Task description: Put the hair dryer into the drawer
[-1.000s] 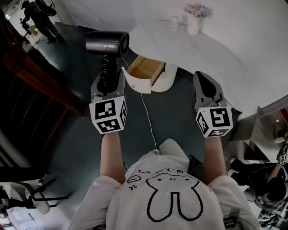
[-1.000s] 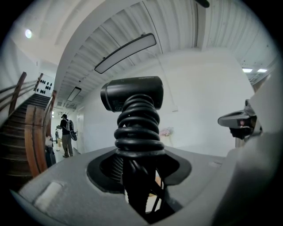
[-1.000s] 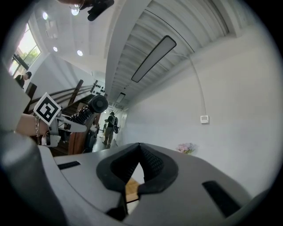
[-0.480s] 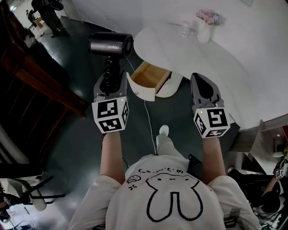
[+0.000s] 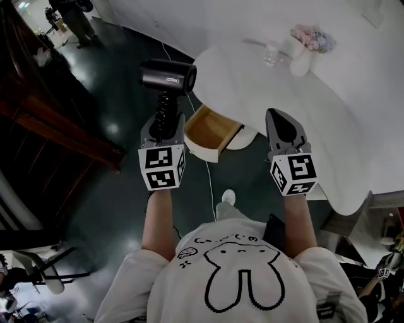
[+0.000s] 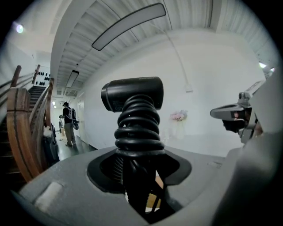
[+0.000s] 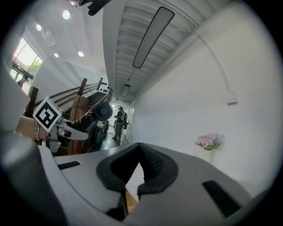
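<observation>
The black hair dryer [image 5: 168,77] stands upright above my left gripper [image 5: 163,128], which is shut on its handle where the cord is wound in coils [image 6: 138,128]. Its barrel [image 6: 132,93] lies crosswise at the top. The open drawer [image 5: 211,131], white outside and wooden inside, juts from a white cabinet just ahead, between the two grippers and lower. My right gripper [image 5: 282,125] is held level to the drawer's right, shut with nothing in it. In the right gripper view its pads [image 7: 150,165] meet at the tips.
A white rounded table [image 5: 315,120] with a flower vase [image 5: 308,45] and a glass [image 5: 273,53] lies ahead and to the right. A dark wooden stair rail [image 5: 57,126] runs along the left. A white cable [image 5: 209,180] trails over the dark floor. A person [image 5: 71,16] stands far off.
Both grippers have moved forward with the dryer still held. The drawer and table now sit closer, the drawer almost between the grippers.
</observation>
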Motion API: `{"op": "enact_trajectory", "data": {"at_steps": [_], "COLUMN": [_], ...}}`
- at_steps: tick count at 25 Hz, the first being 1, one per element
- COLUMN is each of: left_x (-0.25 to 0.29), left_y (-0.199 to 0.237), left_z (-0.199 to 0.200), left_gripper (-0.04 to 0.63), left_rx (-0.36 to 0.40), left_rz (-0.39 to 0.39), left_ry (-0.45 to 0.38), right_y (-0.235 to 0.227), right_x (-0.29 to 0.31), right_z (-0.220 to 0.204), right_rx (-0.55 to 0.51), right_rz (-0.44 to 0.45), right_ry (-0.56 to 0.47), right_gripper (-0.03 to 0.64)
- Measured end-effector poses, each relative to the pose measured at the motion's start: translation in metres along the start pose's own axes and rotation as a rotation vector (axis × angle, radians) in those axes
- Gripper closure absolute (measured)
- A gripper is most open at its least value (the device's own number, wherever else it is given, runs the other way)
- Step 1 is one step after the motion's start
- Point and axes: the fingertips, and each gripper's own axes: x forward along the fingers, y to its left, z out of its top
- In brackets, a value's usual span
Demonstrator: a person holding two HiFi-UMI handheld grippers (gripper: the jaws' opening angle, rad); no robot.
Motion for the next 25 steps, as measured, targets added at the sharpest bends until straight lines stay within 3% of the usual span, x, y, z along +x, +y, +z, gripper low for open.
{"op": "enact_trajectory", "data": {"at_steps": [10, 25], "left_x": [0.087, 0.114], "left_y": [0.008, 0.002], "left_z": [-0.075, -0.198], "left_gripper": [0.405, 0.405], "left_rx": [-0.053, -0.105], "left_rz": [0.051, -0.001], "left_ry": [0.217, 0.521], "right_y": [-0.042, -0.031], "right_x": [0.095, 0.130], "right_z": [-0.061, -0.153], "right_rx": [0.071, 0.137], "right_rz": [0.083, 0.119], "right_ry": [0.100, 0.308], "right_gripper": [0.617, 0.617]}}
